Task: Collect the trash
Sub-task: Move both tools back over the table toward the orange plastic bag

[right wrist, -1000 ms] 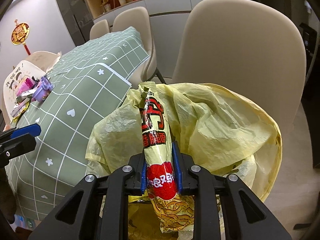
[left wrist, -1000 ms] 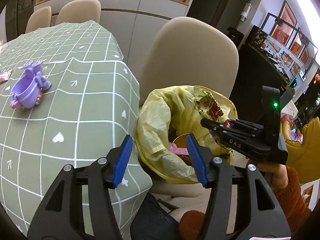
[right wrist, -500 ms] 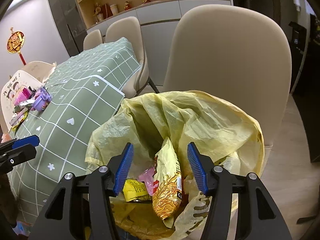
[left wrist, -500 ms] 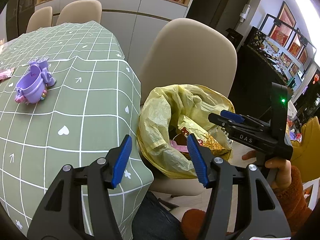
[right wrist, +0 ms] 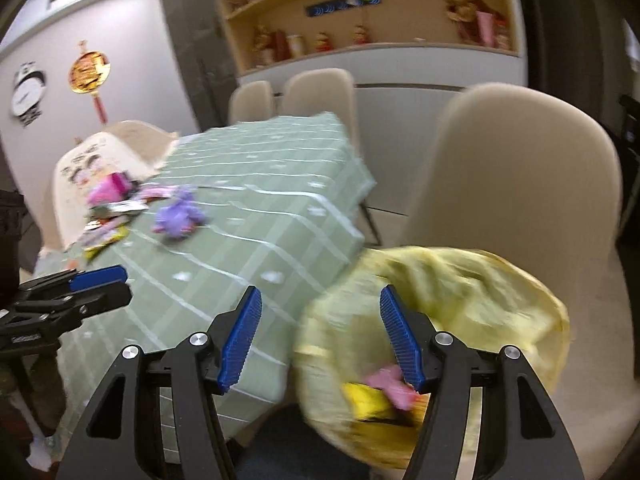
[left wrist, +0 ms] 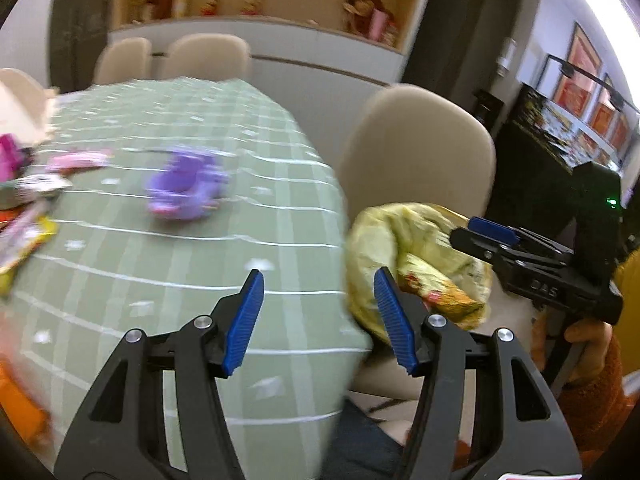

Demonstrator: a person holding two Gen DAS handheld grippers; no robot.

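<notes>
Both the left gripper [left wrist: 318,316] and right gripper [right wrist: 320,336] gape empty, the right's jaws opening, with wrappers [left wrist: 24,236] lying far ahead-left of the left fingers, nearer them than the yellow bag [right wrist: 472,304].

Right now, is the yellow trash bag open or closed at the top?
Open. The yellow trash bag gapes upward beside the table, and wrappers show inside through its mouth. How full it is cannot be told.
</notes>
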